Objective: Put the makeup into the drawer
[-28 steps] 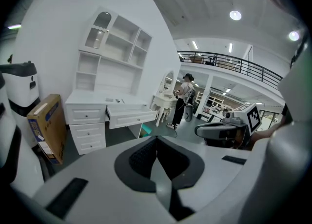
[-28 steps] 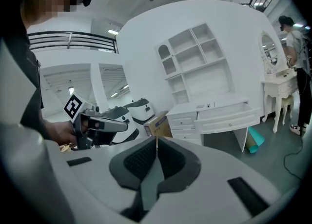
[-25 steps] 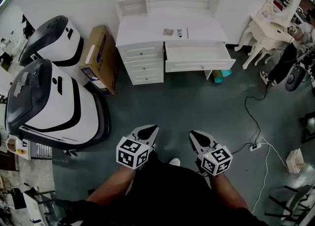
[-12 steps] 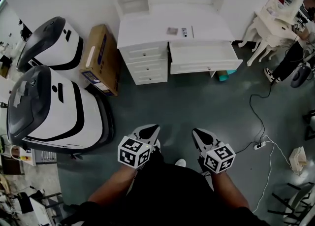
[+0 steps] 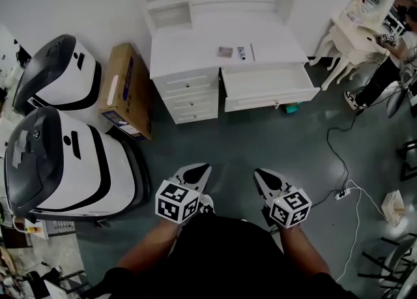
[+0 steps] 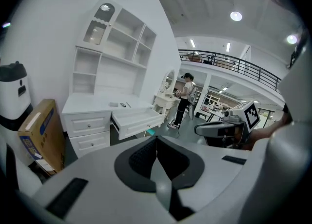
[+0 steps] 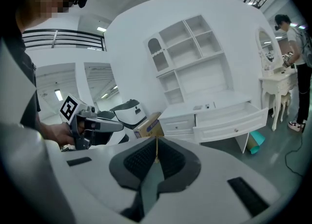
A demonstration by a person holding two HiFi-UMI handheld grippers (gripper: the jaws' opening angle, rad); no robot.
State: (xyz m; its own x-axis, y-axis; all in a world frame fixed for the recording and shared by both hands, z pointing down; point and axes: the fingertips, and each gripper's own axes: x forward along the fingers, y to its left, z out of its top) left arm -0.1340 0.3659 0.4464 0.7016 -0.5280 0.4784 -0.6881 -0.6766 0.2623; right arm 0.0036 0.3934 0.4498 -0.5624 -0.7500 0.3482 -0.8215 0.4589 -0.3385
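Observation:
A white dressing table (image 5: pixel 195 53) stands against the far wall, its right-hand drawer (image 5: pixel 267 86) pulled open. On its top lie small makeup items: a square compact (image 5: pixel 225 51), a short tube (image 5: pixel 241 51) and a thin stick (image 5: pixel 252 52). My left gripper (image 5: pixel 195 172) and right gripper (image 5: pixel 264 175) hang side by side over the grey floor, well short of the table. Both are shut and hold nothing. The open drawer (image 6: pixel 136 119) shows ahead in the left gripper view, and again the drawer (image 7: pixel 234 118) in the right gripper view.
Two large white-and-black machines (image 5: pixel 65 154) and a cardboard box (image 5: pixel 124 89) stand left of the table. A teal roll (image 5: pixel 291 107) lies under the drawer. A cable and power strip (image 5: pixel 339 193) cross the floor at right. A person (image 5: pixel 391 63) stands by a second vanity (image 5: pixel 355 24).
The table, box and machines have slid down and left in the head view as I carry both grippers toward the table. Both grippers stay shut.

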